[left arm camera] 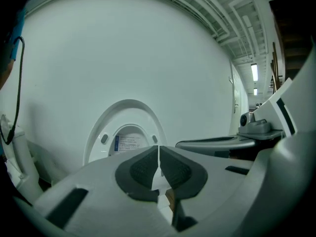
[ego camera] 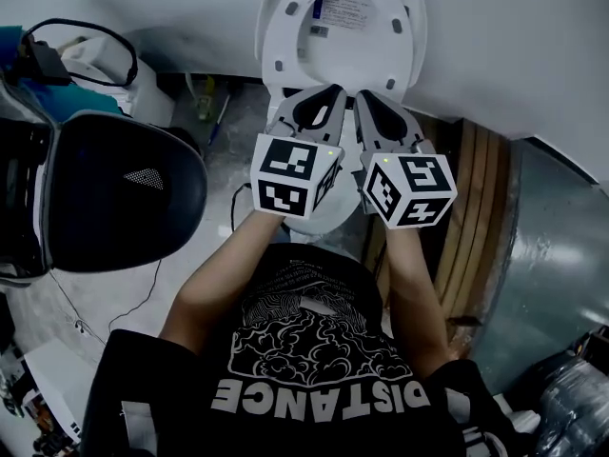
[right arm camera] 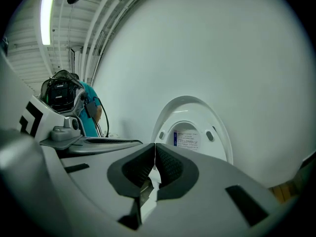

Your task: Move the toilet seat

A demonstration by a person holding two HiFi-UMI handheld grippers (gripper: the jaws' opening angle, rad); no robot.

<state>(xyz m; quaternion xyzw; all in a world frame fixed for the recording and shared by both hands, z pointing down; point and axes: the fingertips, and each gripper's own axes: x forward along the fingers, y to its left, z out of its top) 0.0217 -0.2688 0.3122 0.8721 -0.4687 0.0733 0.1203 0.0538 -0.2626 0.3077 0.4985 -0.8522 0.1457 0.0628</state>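
Seat position: toilet seat [ego camera: 281, 38] stands raised, leaning back on the lid [ego camera: 366, 41] and the white wall [ego camera: 504, 46]. Its underside, with dark bumpers [ego camera: 292, 9], faces the person.
Lid: also up, behind the seat. Its printed label [ego camera: 343, 9] shows through the seat opening.
Left tool [ego camera: 333, 93]: jaws together, nothing between the pads. It points at the seat's hinge end; contact cannot be told.
Right tool [ego camera: 364, 96]: jaws together, empty, just beside the left tool.
Handling, judged: rigid moulded ring, fairly light, glossy and likely slippery. It is hinged at the base, so it will swing rather than lift free.
Hold point, judged: top of the arch, farthest from the hinge, with the pads across the rim thickness.
Risk, judged: a slipped seat could slam onto the bowl [ego camera: 328, 219].
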